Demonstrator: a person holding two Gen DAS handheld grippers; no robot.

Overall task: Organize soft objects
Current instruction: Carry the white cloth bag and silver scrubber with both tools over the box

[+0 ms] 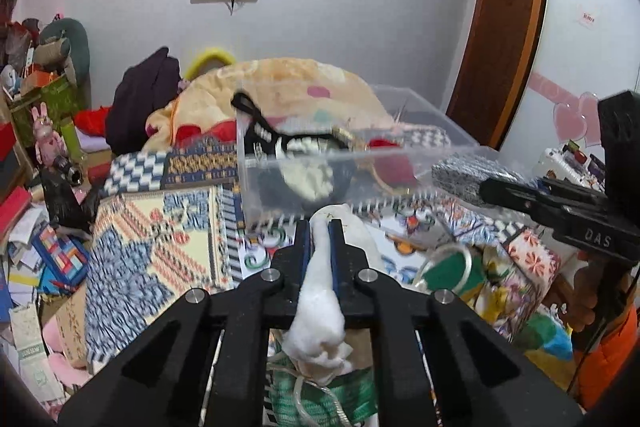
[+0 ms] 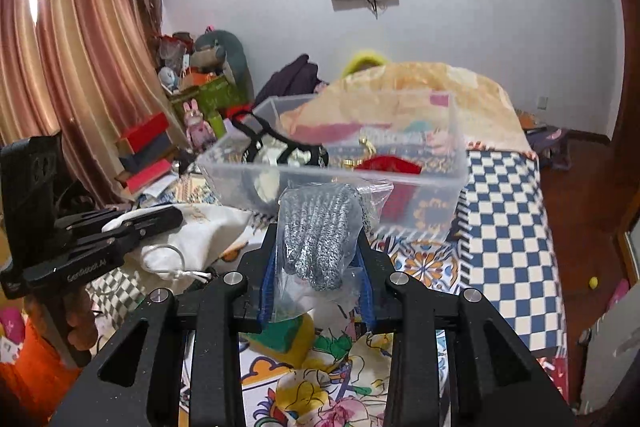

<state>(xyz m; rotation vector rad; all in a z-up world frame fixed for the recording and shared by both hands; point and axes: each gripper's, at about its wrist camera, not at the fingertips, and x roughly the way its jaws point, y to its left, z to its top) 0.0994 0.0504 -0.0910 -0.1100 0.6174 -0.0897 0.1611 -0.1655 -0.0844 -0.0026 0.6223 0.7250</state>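
My left gripper (image 1: 320, 227) is shut on a white drawstring cloth bag (image 1: 320, 291), held just in front of a clear plastic bin (image 1: 360, 183). The bin holds a black strappy piece, a cream fluffy item and a red pouch. My right gripper (image 2: 318, 227) is shut on a grey knit item sealed in a clear plastic bag (image 2: 316, 239), held close before the same bin (image 2: 440, 187). The bagged knit also shows in the left wrist view (image 1: 460, 175). The white bag shows in the right wrist view (image 2: 192, 239).
The bin stands on a bed with a patterned quilt (image 1: 132, 259) and a blue checked cover (image 2: 508, 227). A peach blanket (image 1: 280, 87) is heaped behind it. Boxes, toys and papers (image 1: 44, 187) crowd the left side. Curtains (image 2: 80, 67) hang at left.
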